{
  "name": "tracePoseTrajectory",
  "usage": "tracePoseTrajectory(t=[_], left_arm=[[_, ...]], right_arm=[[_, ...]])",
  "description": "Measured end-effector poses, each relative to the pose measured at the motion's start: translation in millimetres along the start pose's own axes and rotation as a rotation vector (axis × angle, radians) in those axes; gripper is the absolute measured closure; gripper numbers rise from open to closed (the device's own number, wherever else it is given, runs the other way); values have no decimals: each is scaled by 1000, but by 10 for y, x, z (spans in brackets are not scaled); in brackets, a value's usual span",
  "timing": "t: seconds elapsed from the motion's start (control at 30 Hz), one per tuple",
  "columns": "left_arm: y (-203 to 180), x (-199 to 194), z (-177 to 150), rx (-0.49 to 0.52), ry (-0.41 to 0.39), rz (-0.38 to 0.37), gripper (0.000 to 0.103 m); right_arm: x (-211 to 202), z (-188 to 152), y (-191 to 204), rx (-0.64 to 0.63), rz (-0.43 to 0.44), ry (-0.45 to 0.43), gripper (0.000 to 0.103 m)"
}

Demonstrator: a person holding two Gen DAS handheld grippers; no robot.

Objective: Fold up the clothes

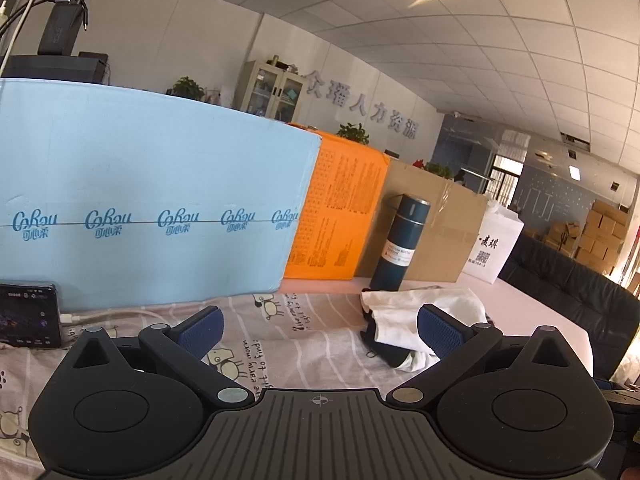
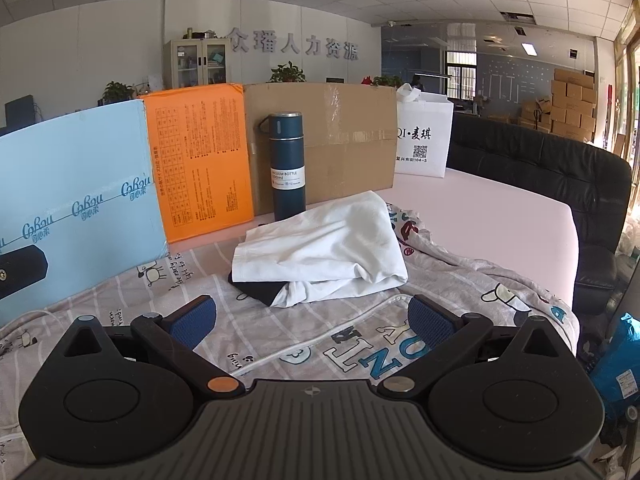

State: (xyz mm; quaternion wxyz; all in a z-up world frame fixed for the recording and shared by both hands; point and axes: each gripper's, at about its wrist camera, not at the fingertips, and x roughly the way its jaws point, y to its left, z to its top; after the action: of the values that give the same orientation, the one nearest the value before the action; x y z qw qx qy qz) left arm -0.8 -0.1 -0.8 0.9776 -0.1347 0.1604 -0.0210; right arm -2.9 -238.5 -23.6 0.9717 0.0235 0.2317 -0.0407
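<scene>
Both hand-held grippers: left [image 1: 319, 330], right [image 2: 310, 318] spread, empty | white garment [image 2: 320, 248] ahead | risk: you snag the black garment [image 2: 256, 290] beneath.

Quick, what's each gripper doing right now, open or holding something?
Left gripper: open, holding nothing.
Right gripper: open, holding nothing.

blue flask [image 2: 287, 166], cardboard box [image 2: 324, 136] (taped), phone [image 1: 29, 314]

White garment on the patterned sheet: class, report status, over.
Left gripper open, empty. Right gripper open, empty. Crumpled white cloth garment unfolded, over black garment. Tall dark-blue flask close behind.
</scene>
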Motion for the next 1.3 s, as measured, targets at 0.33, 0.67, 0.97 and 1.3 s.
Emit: tracePoseTrajectory(t=[0.33, 0.67, 0.97, 1.3], left_arm=[[-103, 76, -48, 37, -1, 28, 0], [-130, 78, -83, 50, -7, 67, 0], [-131, 112, -123, 67, 7, 73, 0], [-196, 104, -170, 104, 6, 72, 0]], right_arm=[[58, -21, 10, -4, 2, -16, 0], [98, -75, -25, -8, 0, -8, 0], [128, -130, -67, 0, 25, -12, 0], [150, -159, -142, 25, 22, -25, 0]])
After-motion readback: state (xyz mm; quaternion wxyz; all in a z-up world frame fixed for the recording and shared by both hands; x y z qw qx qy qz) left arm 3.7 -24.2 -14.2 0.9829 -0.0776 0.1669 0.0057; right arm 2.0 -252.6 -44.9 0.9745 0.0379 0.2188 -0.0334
